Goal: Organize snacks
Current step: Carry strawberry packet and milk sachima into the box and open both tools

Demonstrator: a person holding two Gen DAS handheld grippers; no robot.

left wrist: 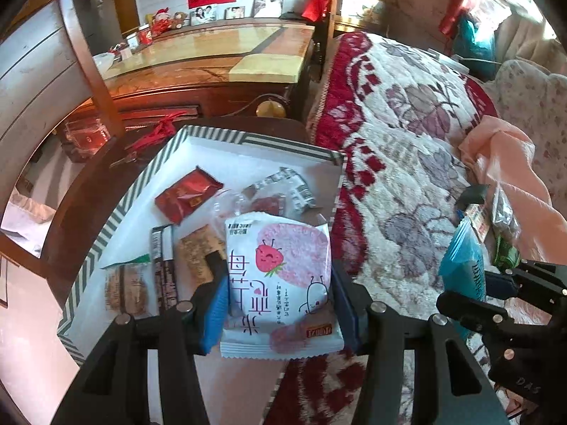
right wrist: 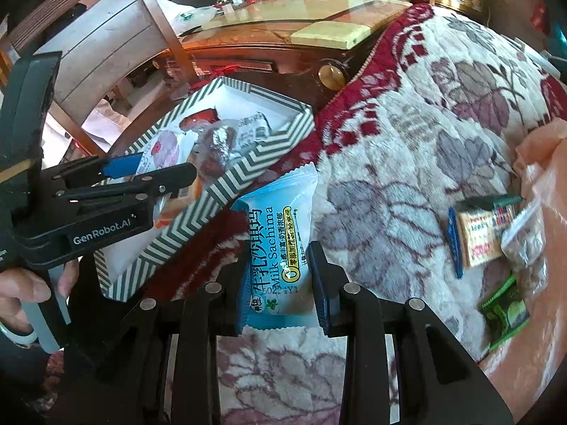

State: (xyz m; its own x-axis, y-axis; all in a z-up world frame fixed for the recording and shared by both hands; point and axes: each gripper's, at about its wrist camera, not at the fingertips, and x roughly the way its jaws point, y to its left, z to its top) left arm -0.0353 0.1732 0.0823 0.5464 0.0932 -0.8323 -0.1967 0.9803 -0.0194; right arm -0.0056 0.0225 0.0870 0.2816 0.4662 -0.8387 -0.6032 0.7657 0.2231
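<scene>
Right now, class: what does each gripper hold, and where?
Left gripper: white strawberry snack packet, by its side edges. Right gripper: blue sachima packet, likewise.

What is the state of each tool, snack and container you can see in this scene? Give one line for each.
Left tool: shut on the strawberry packet.
Strawberry packet: sealed, held above the box's near edge.
Right tool: shut on the Milk Sachima packet.
Milk Sachima packet: sealed, held beside the box, over the blanket.
Striped box: open, several snacks inside.
Red packet: sealed, lying in the box.
Green packet: lying loose on the blanket.
</scene>
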